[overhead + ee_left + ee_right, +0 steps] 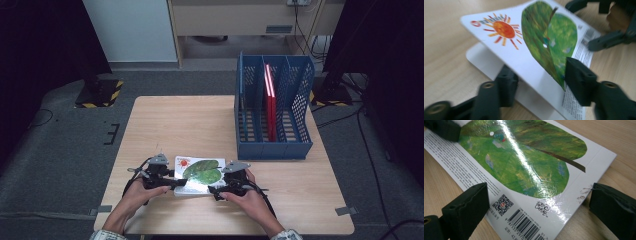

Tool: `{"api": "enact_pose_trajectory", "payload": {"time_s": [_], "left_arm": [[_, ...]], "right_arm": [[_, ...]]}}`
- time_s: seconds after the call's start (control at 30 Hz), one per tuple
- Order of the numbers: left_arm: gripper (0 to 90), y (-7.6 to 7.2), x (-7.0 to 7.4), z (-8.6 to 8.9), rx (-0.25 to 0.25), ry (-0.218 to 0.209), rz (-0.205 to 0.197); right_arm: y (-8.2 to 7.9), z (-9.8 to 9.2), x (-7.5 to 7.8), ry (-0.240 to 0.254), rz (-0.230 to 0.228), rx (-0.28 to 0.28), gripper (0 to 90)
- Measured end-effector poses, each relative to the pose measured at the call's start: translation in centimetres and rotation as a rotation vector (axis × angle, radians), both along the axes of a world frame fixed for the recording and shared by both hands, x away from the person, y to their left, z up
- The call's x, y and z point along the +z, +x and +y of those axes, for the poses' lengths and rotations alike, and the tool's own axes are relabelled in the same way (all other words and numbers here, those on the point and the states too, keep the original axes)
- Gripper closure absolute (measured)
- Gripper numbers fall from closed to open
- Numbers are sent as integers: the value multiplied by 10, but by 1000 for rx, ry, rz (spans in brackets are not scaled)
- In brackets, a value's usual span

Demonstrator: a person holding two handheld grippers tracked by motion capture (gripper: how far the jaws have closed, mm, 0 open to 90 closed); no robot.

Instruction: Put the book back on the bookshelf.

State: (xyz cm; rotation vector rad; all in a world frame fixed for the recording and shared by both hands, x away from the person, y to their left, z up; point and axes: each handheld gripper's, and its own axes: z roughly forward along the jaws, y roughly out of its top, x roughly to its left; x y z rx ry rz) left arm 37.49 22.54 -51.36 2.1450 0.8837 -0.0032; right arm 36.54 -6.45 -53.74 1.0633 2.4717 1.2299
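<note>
High view — glossy flat book (200,175) on wood table (200,125); L gripper (167,184) & R gripper (216,191) jaws apart, straddling its edges.

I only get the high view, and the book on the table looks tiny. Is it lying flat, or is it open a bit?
Observer: It's partly open. In the left gripper view the cover tilts up off the white part beneath it.
Operator: Whoa! Where's the left gripper, then?
Observer: The left gripper has one jaw under the cover and the other over it, set apart and not pinching.
Operator: And what's near the right gripper?
Observer: A corner of the book lies between the open jaws of the right gripper. It has a barcode and a QR code printed on it.
</note>
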Motion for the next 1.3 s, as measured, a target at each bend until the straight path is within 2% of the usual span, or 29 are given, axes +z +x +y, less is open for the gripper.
{"api": "enact_pose_trajectory", "payload": {"time_s": [0.1, 0.13, 0.23, 0.33, 0.43, 0.53, 0.63, 0.7, 0.77, 0.93, 1.03, 1.07, 1.13, 1.3], "left_arm": [[343, -2, -1, 0, -1, -5, 0], [349, -3, -1, 1, -5, -21, 7], [362, -6, -3, -2, -38, -36, 22], [413, -5, -2, -5, -57, -27, 25], [454, -4, -2, -5, -54, -28, 36], [501, -4, 1, -7, -59, -27, 22], [525, -5, 3, -8, -69, -24, 6], [538, -5, 4, -10, -75, -12, -10], [565, -6, 6, -11, -78, -13, -20], [625, -5, 9, -10, -82, -24, -36], [631, -4, 9, -10, -79, -27, -30], [637, -4, 9, -10, -77, -23, -28], [646, -5, 11, -11, -92, -11, -42], [686, -8, 14, -13, -104, -7, -67]], "right_arm": [[0, 0, 0, 1, 11, -2, 33], [1, -1, 0, 9, 22, -3, 33], [1, 0, -1, 8, 23, 0, 29], [0, 0, -1, 6, 19, 2, 27], [0, -1, 0, 7, 30, 6, 28], [-3, -6, 2, -21, 51, 42, 47], [-9, -8, 1, -50, 23, 64, 40], [-9, -6, 0, -75, -6, 57, 28], [-8, -4, -1, -81, -12, 59, 19], [-5, -4, -1, -72, -11, 48, 24], [-3, -6, 0, -47, 6, 43, 37], [2, -10, 1, -12, 33, 41, 51], [4, -11, 2, -2, 40, 36, 50], [1, -10, 1, -22, 20, 38, 34]]}}
